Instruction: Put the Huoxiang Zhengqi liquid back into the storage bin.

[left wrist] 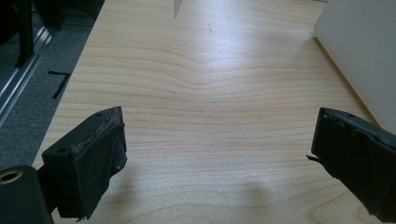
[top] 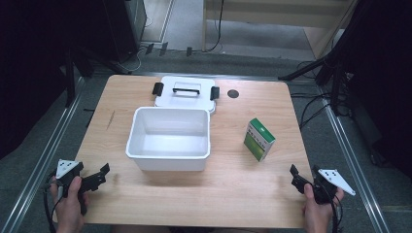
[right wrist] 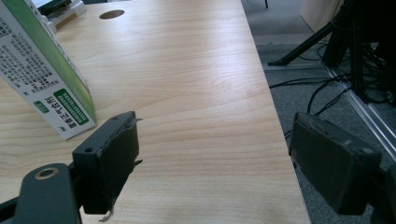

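From above, one white rectangular plastic bin (top: 169, 138) is sitting open and empty near the middle of the pale wooden surface (top: 233, 189), and it is serving here as the landmark. One flat white lid with a black handle and two black side clips (top: 186, 92) is lying just behind the bin, its near edge touching or nearly touching the bin's far rim. One green and white cardboard box (top: 259, 139) is standing to the bin's right, apart from it, turned at an angle. One small round dark hole (top: 233, 93) is showing in the surface behind and to the right of the bin, beside the lid. Two grippers are being held at the near edge: the left gripper (top: 99, 175) is hovering in front of the bin's left corner, and the right gripper (top: 297, 178) is hovering in front of and beyond the box. The left gripper view is adding what the overhead camera is missing: the left gripper (left wrist: 217, 149) has its jaws spread wide over bare wood, released, with the bin's white wall (left wrist: 362, 51) rising at the right. The right gripper view is showing the right gripper (right wrist: 212, 158) likewise spread and released, with the printed text on the box's side (right wrist: 39, 74) readable as small lettering just left of its jaws.
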Motion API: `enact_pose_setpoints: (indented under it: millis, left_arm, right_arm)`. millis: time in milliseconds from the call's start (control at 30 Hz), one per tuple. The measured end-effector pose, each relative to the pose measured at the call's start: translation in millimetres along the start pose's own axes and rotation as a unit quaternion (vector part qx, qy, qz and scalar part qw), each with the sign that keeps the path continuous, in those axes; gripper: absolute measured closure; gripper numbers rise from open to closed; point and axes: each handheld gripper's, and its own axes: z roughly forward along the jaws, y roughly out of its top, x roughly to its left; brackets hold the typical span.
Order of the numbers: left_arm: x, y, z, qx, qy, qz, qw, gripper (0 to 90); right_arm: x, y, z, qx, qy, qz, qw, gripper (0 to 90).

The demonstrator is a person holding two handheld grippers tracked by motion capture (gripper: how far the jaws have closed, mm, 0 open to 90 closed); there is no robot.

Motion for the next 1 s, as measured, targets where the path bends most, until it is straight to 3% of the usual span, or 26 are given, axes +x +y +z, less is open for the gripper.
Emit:
enact_pose_setpoints:
  millis: [300,500,567,633,667,833,1000]
  left_arm:
    - [0.4,-0.6,-0.7,-0.004,-0.003,-0.002,1.0000,3.9]
    - [-0.1,-0.8,-0.9,-0.005,-0.003,-0.001,1.0000,3.9]
    - [0.0,-0.8,-1.0,-0.005,-0.004,0.000,1.0000,3.9]
    - [-0.1,-1.0,-1.6,-0.007,-0.004,0.000,1.0000,3.9]
    - [-0.5,-1.3,-1.8,-0.009,-0.005,-0.001,0.9999,3.9]
    - [-0.7,-1.4,-2.3,-0.011,-0.006,0.000,0.9999,3.9]
    - [-0.5,-1.4,-2.1,-0.012,-0.006,-0.003,0.9999,3.9]
  right_arm:
    - [1.6,-0.1,-0.3,0.000,-0.001,-0.007,1.0000,16.2]
    - [-3.3,4.5,-4.4,0.006,0.034,0.017,0.9993,16.4]
    - [-0.8,7.5,-6.0,0.009,0.043,0.005,0.9990,16.4]
    - [9.5,14.5,-9.8,0.024,0.057,-0.038,0.9974,16.5]
    - [11.6,16.0,-10.6,0.028,0.061,-0.046,0.9967,16.5]
    - [18.7,28.5,-11.5,0.056,0.095,-0.059,0.9922,16.6]
    - [26.9,44.3,-9.3,0.109,0.104,-0.079,0.9855,16.7]
